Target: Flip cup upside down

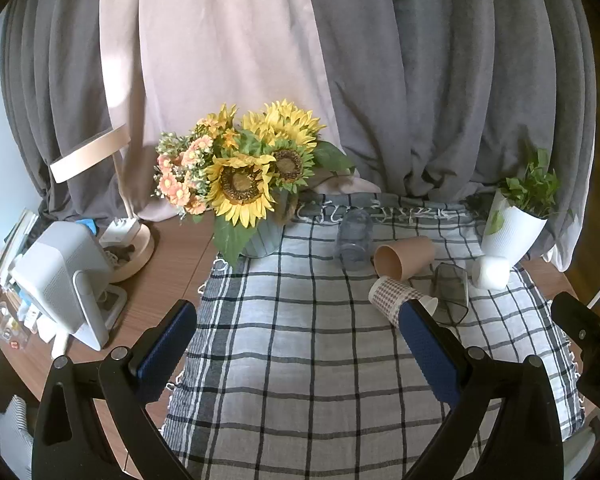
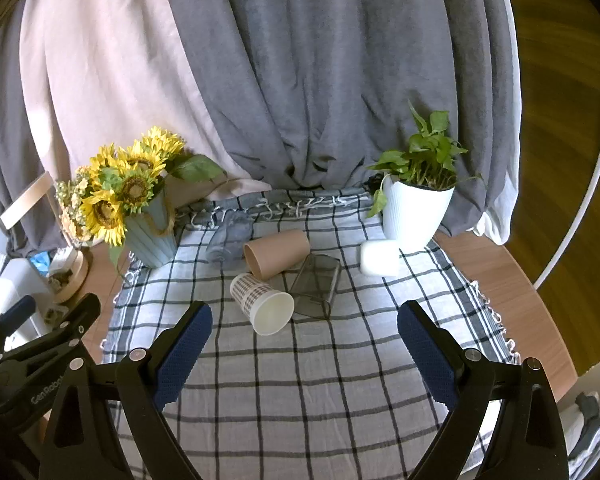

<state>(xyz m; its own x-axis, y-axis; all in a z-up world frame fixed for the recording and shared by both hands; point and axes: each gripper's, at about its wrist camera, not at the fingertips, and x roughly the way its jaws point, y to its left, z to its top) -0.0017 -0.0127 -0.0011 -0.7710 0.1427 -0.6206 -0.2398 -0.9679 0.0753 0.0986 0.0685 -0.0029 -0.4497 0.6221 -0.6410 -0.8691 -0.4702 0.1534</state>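
Observation:
Several cups lie on their sides on the checked cloth (image 2: 300, 380). A patterned paper cup (image 2: 262, 307) lies nearest, its mouth toward me; it also shows in the left wrist view (image 1: 396, 300). Behind it lie a brown paper cup (image 2: 277, 259) (image 1: 405, 257), a dark clear square cup (image 2: 315, 285) (image 1: 451, 291), a clear glass (image 2: 229, 237) (image 1: 355, 239) and a white cup (image 2: 379, 257) (image 1: 490, 273). My right gripper (image 2: 302, 318) is open and empty, just short of the patterned cup. My left gripper (image 1: 298, 322) is open and empty, to the left of the cups.
A sunflower vase (image 2: 150, 236) (image 1: 256, 236) stands at the cloth's back left. A white pot with a green plant (image 2: 414, 212) (image 1: 508, 232) stands at the back right. A lamp base (image 1: 134, 254) and a white device (image 1: 66, 276) sit on the wooden table at the left.

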